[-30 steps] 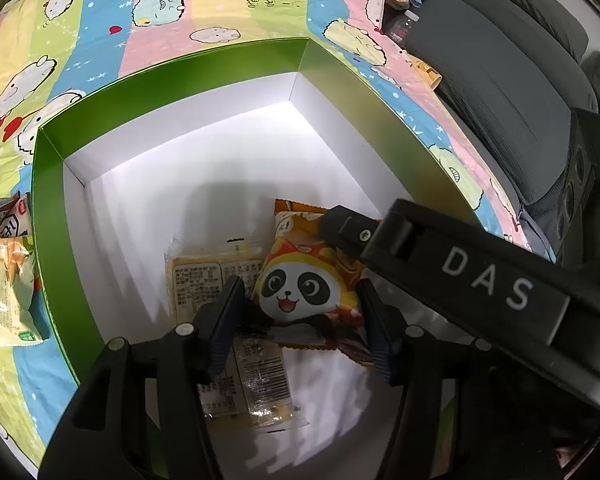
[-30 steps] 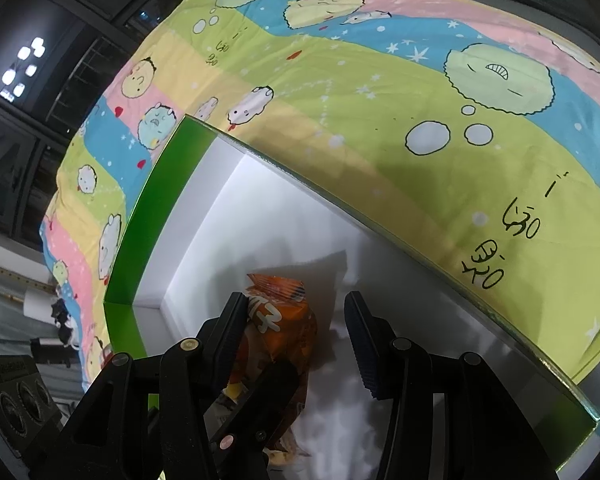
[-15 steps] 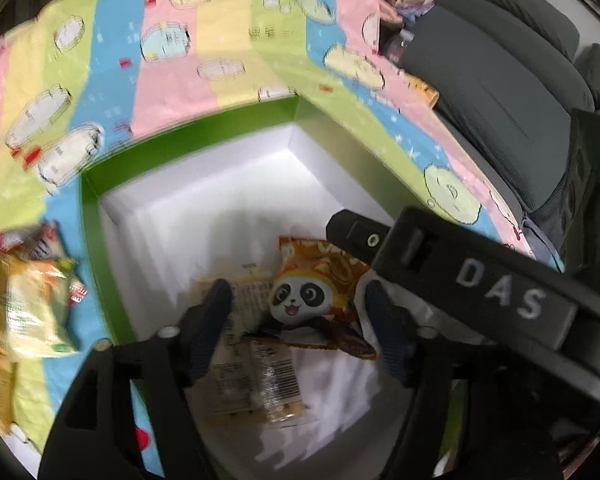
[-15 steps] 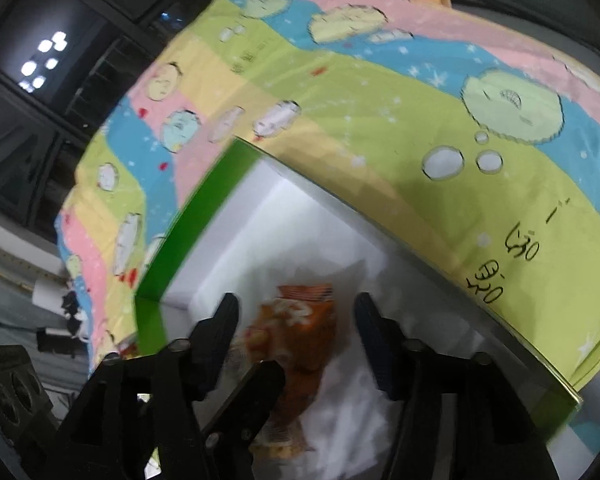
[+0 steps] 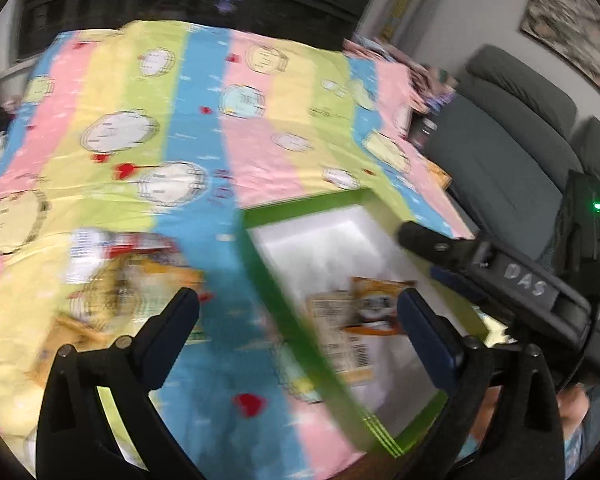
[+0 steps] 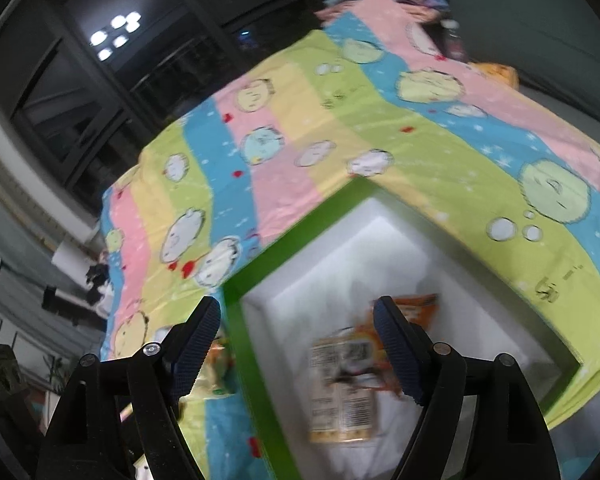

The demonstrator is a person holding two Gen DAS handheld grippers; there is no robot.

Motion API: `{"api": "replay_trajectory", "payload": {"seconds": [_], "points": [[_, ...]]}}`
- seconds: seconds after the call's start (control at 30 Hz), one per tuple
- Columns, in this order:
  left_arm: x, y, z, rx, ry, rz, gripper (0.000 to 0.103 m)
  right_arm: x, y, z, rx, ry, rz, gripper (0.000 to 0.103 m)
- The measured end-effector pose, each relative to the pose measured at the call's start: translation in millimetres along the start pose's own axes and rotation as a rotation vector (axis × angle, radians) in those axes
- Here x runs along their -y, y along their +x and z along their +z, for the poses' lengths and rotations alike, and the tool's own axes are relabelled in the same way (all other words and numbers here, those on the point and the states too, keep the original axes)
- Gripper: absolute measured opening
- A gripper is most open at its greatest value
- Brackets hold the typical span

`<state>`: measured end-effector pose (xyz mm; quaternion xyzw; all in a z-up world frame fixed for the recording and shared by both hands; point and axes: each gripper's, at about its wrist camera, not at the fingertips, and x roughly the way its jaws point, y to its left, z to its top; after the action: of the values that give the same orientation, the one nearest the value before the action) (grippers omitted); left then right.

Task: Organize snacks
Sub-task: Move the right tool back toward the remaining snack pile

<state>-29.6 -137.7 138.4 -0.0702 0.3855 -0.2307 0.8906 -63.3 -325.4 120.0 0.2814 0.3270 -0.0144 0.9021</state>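
Observation:
A green box with a white inside lies on the striped cartoon blanket. Inside it lie an orange panda snack packet and a yellow labelled packet. My left gripper is open and empty, raised above the box's left rim. My right gripper is open and empty, above the box's left rim; its black body shows in the left wrist view. Several loose snack packets lie on the blanket left of the box, blurred.
The blanket covers a table or bed. A grey sofa stands to the right. Dark windows are behind. A small orange packet lies at the far blanket edge.
Both grippers have lifted up and back out of the box and opened wider. The panda packet stays in the box. The left view has swung left toward the loose packets.

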Motion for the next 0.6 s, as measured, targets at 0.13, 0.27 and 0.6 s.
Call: {"api": "replay_trajectory", "payload": {"seconds": [0.13,0.27,0.6], "points": [[-53,-24,-8,0.032,-0.081,0.144,0.101,-31,14,-9,-0.047,-0.075,0.057,0.079],[-116,-55,-26,0.111,-0.241,0.336,0.101,-59,29,-20,-0.092,-0.142,0.095,0.079],[-210,-57,-61,0.009,-0.536,0.241,0.100,-129,72,-67,-0.290,-0.296,0.277,0.079]]}}
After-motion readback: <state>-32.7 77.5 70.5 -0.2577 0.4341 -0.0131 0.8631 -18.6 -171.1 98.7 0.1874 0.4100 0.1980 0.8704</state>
